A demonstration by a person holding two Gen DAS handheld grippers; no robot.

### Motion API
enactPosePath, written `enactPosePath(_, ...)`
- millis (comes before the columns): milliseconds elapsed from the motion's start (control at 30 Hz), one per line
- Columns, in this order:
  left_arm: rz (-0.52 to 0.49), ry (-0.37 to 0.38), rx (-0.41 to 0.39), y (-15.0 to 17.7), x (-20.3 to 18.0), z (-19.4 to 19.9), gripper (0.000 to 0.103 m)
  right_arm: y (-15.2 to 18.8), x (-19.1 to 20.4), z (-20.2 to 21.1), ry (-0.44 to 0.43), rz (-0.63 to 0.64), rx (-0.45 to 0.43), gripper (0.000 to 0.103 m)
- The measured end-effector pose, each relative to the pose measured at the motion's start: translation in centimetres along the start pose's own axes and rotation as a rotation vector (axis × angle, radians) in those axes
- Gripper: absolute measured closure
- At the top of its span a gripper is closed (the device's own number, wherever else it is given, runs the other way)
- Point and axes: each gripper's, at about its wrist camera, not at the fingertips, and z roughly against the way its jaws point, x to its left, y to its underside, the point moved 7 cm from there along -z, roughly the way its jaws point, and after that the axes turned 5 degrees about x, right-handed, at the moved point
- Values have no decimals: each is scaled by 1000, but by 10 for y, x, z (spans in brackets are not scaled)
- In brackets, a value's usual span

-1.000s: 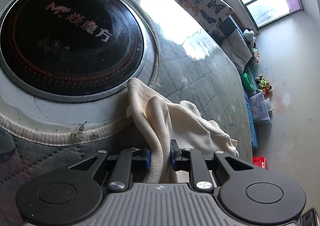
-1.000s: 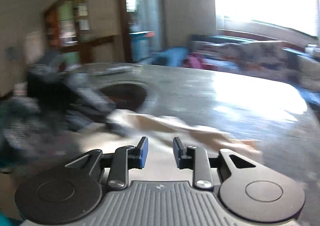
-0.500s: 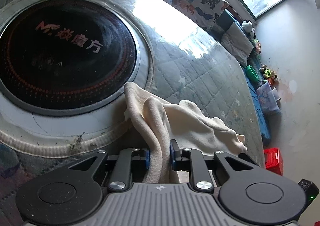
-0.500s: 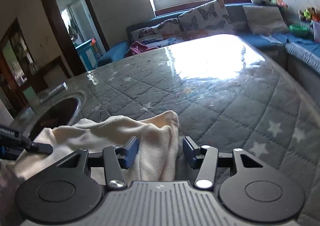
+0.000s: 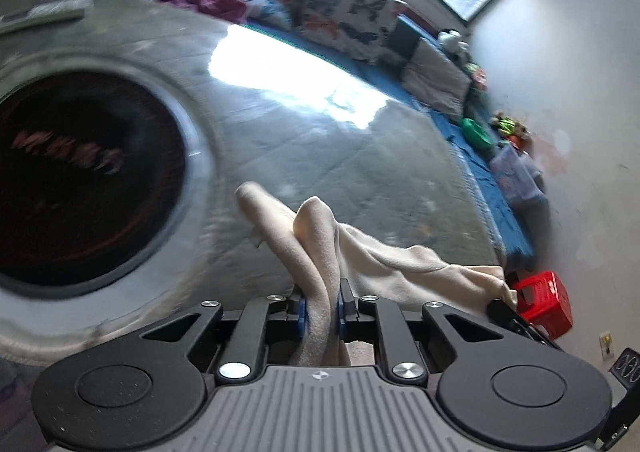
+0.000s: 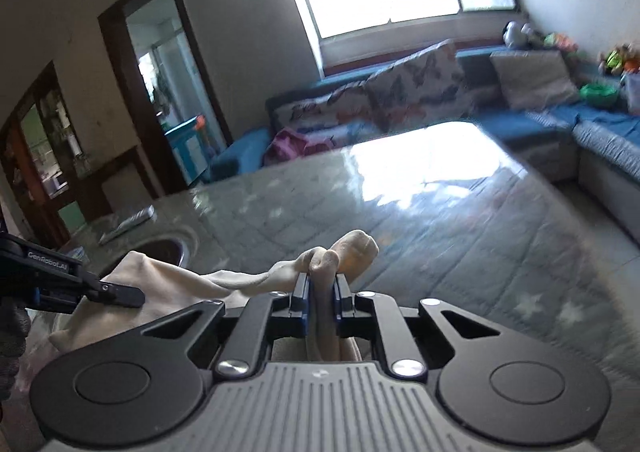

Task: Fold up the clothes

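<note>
Nearest the left wrist camera, the left claw is pinched tight on a bunched edge of the cream garment, the cloth filling the narrow gap between its blue pads and rising in a rumpled ridge just ahead. On the other side, the right claw is likewise clamped on a gathered fold of the same garment, a soft knob of fabric poking up past its fingertips. Gripping two separate points this way lets the person hold the cloth taut between the hands, which is what a clean fold line needs; whether this is the stretch that opens a fold or the carry-over that finishes one, I cannot tell from how it lies.

Between the two claws the garment spans in a slack, wrinkled band. It seems partly raised rather than spread flat, though its lower side is hidden behind the claws. In the right view the left claw shows at the left edge, holding the far end of the cloth.

Beyond lies the quilted grey bench, glossy with window glare, with a round dark cooktop set into it near the garment. A remote rests farther along. Behind stand a blue sofa with cushions and a red stool on the floor.
</note>
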Motion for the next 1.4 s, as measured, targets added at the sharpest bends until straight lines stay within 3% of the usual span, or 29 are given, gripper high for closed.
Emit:
enactPosePath(333, -161, 97, 45, -4, -105, -45, 89, -29, -56, 61, 212, 10, -93, 93)
enactPosePath(533, -282, 88, 63, 5, -155, -75, 88, -29, -93, 77, 325, 9, -86, 93)
enactPosePath(867, -341, -43, 123, 23, -152, -124, 88, 5, -147, 39, 414, -70, 31, 92)
enactPosePath(1033, -355, -78, 135, 25, -146, -130, 86, 10, -156, 31, 458, -54, 70, 82)
enactPosePath(1133, -373, -93, 131, 27, -147, -128, 84, 8, -153, 34, 487, -30, 60, 81)
enactPosePath(1300, -409, -126, 112, 26, -153, -127, 69, 0, -137, 34, 471, 6, 30, 80)
enactPosePath(1400, -425, -139, 106, 27, -155, -127, 61, 0, -130, 24, 433, 16, 43, 74)
